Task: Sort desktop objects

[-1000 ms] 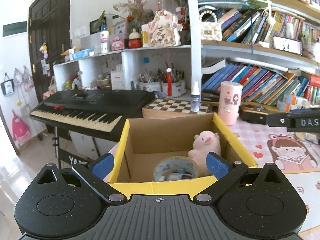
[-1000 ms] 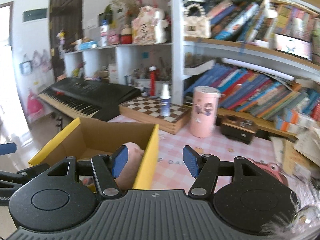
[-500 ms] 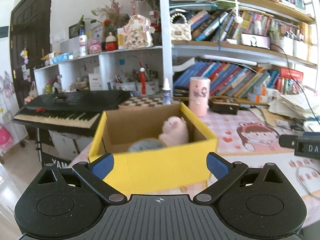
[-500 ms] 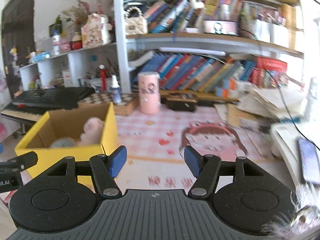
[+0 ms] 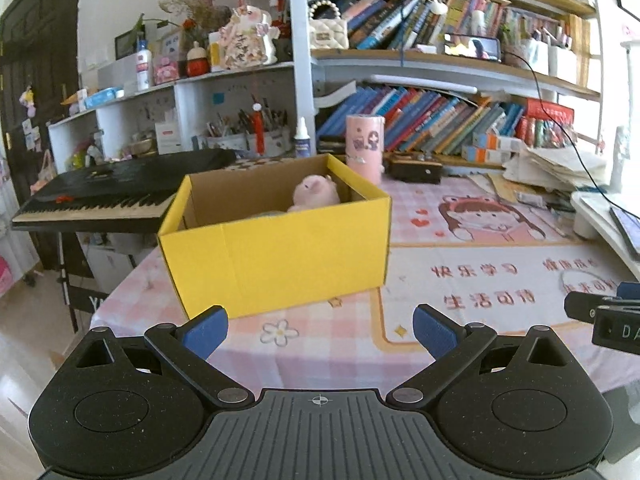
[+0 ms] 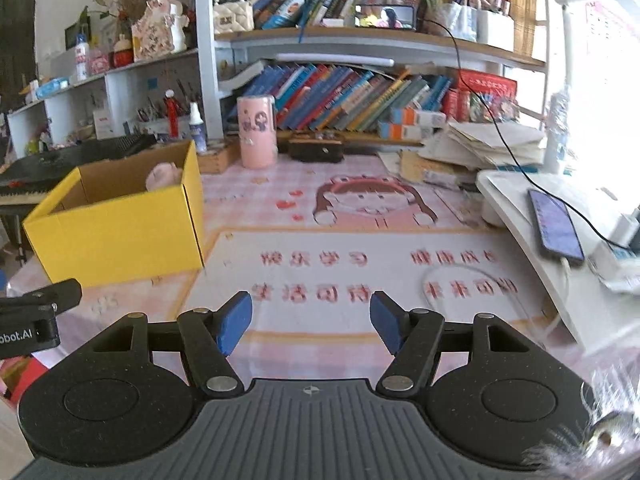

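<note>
Across the lower middle of both wrist views, a wide stretch of the pink checked desk mat (image 6: 320, 216) is lying bare, giving free room ahead of the fingers, while the yellow box (image 5: 280, 248) is standing near the mat's left edge, where the desk is dropping off toward the black keyboard (image 5: 120, 188) at centre left. Along the right of the right wrist view a white raised stand (image 6: 520, 216) carrying a phone (image 6: 554, 224) is closing that side in, and a pink cylinder (image 6: 257, 132) and shelves of books are lining the back. Inside the box a pink plush toy (image 5: 314, 194) is peeking over the near wall, its lower part hidden; something pale beside it is too hidden to identify. The left gripper (image 5: 320, 332) is hanging with its blue pads wide apart and nothing between them, the box just beyond and slightly left of the gap. The right gripper (image 6: 311, 320) is showing its jaws apart and empty over the printed mat, the box lying well off to their upper left. Each gripper's tip is cutting into the other view's edge.
</note>
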`<state>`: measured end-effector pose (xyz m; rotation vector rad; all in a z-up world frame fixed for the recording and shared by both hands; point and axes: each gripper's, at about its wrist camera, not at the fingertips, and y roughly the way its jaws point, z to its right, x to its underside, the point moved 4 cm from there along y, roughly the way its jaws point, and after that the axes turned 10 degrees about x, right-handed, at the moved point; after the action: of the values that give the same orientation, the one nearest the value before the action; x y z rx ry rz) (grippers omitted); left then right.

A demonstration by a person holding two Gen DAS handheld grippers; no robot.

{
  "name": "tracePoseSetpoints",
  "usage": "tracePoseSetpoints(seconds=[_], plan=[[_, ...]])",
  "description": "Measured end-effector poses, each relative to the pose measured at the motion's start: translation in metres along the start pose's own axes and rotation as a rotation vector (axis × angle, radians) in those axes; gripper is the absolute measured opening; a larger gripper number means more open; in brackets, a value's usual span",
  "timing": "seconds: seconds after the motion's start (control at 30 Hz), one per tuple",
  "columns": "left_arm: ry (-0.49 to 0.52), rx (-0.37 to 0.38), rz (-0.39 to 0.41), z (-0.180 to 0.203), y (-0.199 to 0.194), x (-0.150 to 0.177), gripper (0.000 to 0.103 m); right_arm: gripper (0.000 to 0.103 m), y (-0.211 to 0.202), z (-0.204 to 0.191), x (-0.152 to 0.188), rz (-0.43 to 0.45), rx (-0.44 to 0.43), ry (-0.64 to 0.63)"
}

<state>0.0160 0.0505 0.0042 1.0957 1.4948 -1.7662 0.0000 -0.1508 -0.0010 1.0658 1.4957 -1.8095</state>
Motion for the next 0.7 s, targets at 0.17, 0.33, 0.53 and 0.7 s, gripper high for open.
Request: tracePoseSetpoints(seconds=[0.17, 0.33, 0.53, 0.7], plan=[[0.019, 0.028, -0.027, 0.010, 0.002, 0.007, 0.100, 0.063, -0.005, 0.008, 0.014, -0.033, 0.022, 0.030], [0.040, 0.046, -0.049, 0.018, 0.005, 0.011, 0.100, 0.065, -0.007, 0.012, 0.021, -0.055, 0.036, 0.035], [0.039, 0.061, -0.081, 0.023, 0.010, 0.014, 0.100, 0.069, -0.006, 0.013, 0.024, -0.069, 0.043, 0.021], [0.053, 0.066, -0.092, 0.026, 0.013, 0.013, 0.103, 0.081, -0.003, 0.016, 0.025, -0.085, 0.051, 0.029]])
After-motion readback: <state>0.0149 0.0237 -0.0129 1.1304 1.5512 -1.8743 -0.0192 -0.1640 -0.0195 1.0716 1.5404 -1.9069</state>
